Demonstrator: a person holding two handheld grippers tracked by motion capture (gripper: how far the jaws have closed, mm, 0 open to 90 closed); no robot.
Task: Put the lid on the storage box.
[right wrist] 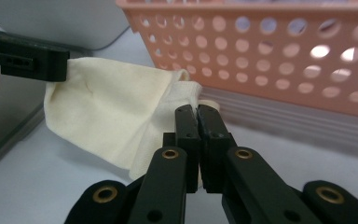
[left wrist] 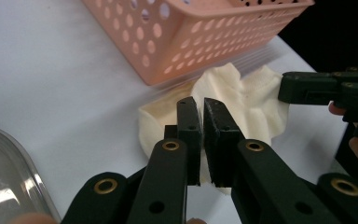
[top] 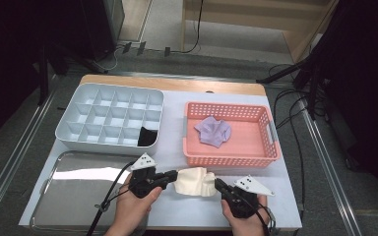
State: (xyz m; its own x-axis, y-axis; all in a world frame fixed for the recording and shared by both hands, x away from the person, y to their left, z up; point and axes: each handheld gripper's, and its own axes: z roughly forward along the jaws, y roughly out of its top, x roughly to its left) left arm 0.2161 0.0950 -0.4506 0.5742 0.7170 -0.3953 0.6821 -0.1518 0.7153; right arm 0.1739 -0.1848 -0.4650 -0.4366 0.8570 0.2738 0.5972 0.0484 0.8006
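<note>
A cream cloth (top: pixel 194 181) hangs stretched between my two grippers just above the white table, in front of the pink basket (top: pixel 231 160). My left gripper (top: pixel 174 175) is shut on the cloth's left end; in the left gripper view the fabric (left wrist: pixel 242 102) sits pinched between the nearly touching jaws (left wrist: pixel 199 103). My right gripper (top: pixel 218 185) is shut on the cloth's right edge, and in its own view the cloth (right wrist: pixel 107 102) bunches at the tips (right wrist: pixel 197 111). Each gripper view shows the other gripper clamped on the far corner.
A purple garment (top: pixel 213 131) lies in the pink basket. A white divided organizer (top: pixel 78 140) stands at the back left with a black item (top: pixel 147 136) in its near right compartment. A shiny metal tray (top: pixel 74 196) lies front left, beside my left hand.
</note>
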